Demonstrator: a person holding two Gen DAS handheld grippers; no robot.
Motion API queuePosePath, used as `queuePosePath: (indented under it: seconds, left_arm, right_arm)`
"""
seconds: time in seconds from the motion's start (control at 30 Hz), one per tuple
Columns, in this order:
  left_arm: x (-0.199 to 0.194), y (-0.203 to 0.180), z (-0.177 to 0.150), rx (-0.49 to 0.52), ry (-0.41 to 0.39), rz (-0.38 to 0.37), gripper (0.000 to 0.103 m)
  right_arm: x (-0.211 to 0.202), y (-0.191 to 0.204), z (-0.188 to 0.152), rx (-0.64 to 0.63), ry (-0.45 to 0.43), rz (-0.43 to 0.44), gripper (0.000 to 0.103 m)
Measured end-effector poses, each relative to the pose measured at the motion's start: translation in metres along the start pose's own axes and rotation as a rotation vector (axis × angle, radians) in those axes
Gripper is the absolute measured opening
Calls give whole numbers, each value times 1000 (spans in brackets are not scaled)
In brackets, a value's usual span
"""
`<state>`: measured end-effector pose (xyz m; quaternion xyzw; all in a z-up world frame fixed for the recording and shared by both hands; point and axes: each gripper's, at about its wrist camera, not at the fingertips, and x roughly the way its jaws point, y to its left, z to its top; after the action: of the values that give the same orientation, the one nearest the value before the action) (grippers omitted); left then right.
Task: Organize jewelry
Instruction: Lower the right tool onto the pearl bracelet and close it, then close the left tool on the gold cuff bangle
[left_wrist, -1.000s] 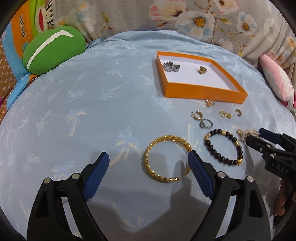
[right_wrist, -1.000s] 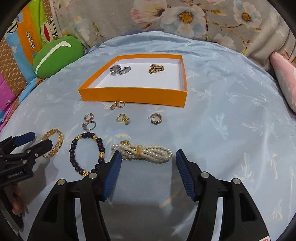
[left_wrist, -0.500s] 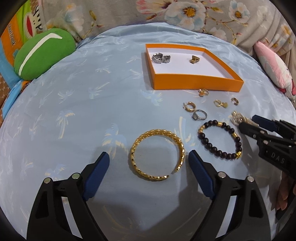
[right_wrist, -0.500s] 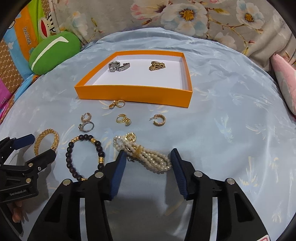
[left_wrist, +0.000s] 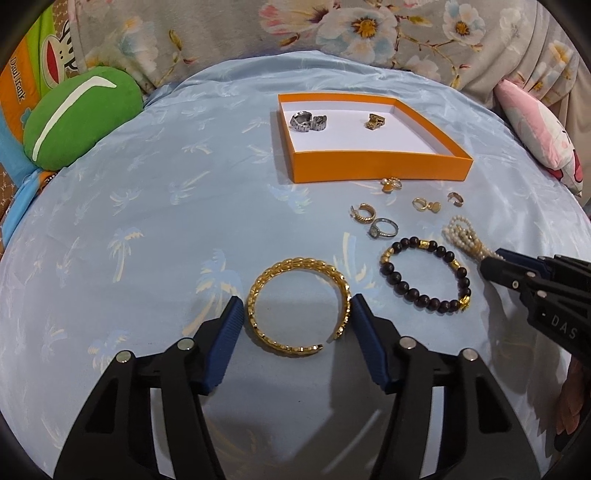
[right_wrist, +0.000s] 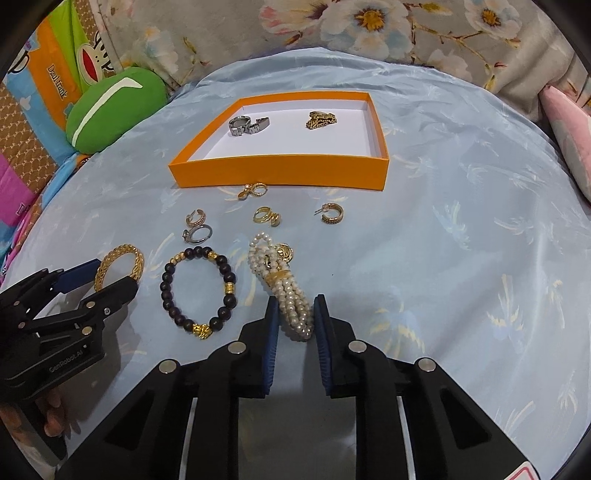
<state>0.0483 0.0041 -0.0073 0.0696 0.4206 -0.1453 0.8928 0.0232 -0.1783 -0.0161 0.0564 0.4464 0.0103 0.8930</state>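
Observation:
An orange tray on the blue cloth holds a silver watch and a small gold piece. A gold bangle lies flat between the blue pads of my left gripper. Its jaws are closing, and the pads stand a hair off the bangle's sides. My right gripper is also closing, its pads against the near end of a pearl bracelet. A dark bead bracelet lies between the two.
Several small gold earrings and a silver ring are scattered in front of the tray. A green cushion sits at the far left and a pink one at the far right. Floral fabric rises behind.
Both grippers' jaws have narrowed. The left pads came in around the gold bangle. The right pads closed onto the pearl bracelet, which turned from crosswise to pointing away from me.

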Motion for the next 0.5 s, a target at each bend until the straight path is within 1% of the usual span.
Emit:
queuePosePath:
  seconds: [0.07, 0.17, 0.2, 0.23, 0.3, 0.33, 0.47, 0.5]
  left_arm:
    - [0, 1, 1, -8, -1, -10, 58]
    - [1, 0, 1, -7, 2, -16, 63]
    - [1, -1, 1, -2, 5, -16, 68]
    - [2, -1, 1, 1, 11, -15, 76]
    - [5, 0, 3, -6, 22, -14, 81]
    - [5, 1, 3, -14, 21, -17, 82]
    - [7, 0, 5, -35, 22, -8, 82]
    - [7, -1, 5, -41, 19, -4, 79]
  right_arm:
    - [2, 0, 2, 4, -6, -5, 21]
    - [7, 1, 8, 10, -7, 2, 25]
    - [8, 2, 9, 8, -7, 2, 25]
    - [9, 3, 10, 5, -9, -1, 25]
    - [10, 4, 11, 4, -11, -10, 23]
    - [9, 4, 10, 10, -14, -12, 20]
    - [7, 0, 8, 39, -19, -9, 17]
    - [6, -1, 8, 45, -21, -8, 16]
